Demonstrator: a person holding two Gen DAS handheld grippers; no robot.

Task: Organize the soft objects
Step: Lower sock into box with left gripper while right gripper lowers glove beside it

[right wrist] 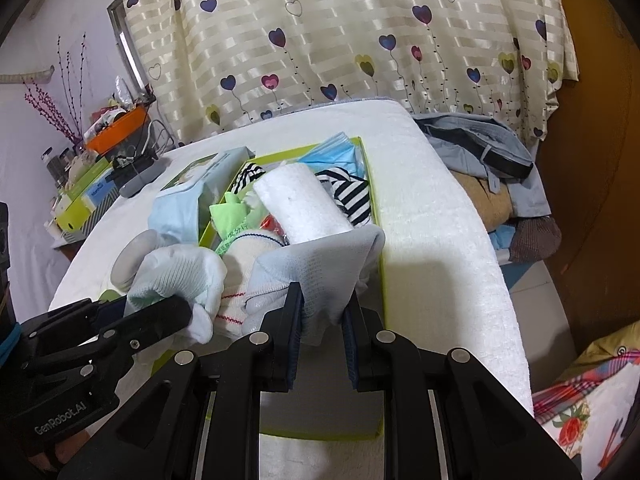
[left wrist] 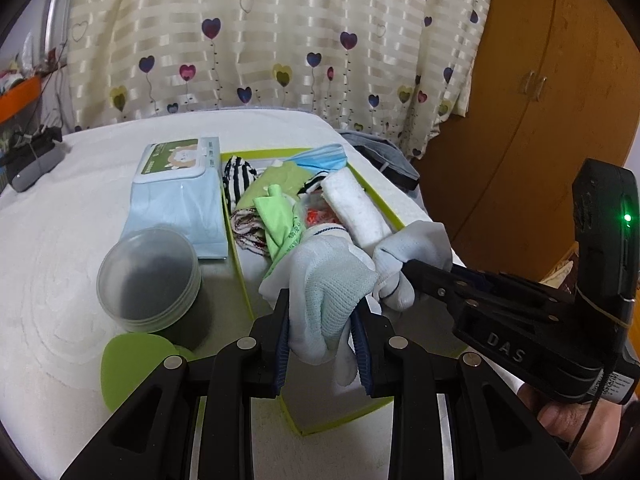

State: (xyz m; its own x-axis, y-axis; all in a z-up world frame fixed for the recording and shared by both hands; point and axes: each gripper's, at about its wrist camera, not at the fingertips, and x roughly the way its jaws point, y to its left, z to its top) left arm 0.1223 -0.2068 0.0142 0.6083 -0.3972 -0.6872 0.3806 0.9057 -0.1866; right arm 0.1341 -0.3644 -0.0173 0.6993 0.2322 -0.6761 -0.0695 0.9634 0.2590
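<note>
A green-rimmed box [left wrist: 239, 256] on the white table holds a rolled white towel [left wrist: 358, 204], striped cloth [left wrist: 236, 178], green cloth [left wrist: 276, 216] and blue face masks [left wrist: 320, 158]. My left gripper [left wrist: 322, 344] is shut on one end of a white and pale-blue sock [left wrist: 328, 288] above the box's near end. My right gripper [right wrist: 320, 336] is shut on the other end of the sock [right wrist: 316, 268], and shows at right in the left wrist view [left wrist: 404, 276]. The towel [right wrist: 296, 204] and box rim [right wrist: 382, 280] lie just beyond.
A wet-wipes pack [left wrist: 178, 196] lies left of the box, with a stack of clear round lids [left wrist: 150, 276] and a green lid [left wrist: 132, 368] nearer. Folded clothes [right wrist: 488, 160] sit off the table's right edge. A wooden wardrobe [left wrist: 540, 100] stands right, a curtain behind.
</note>
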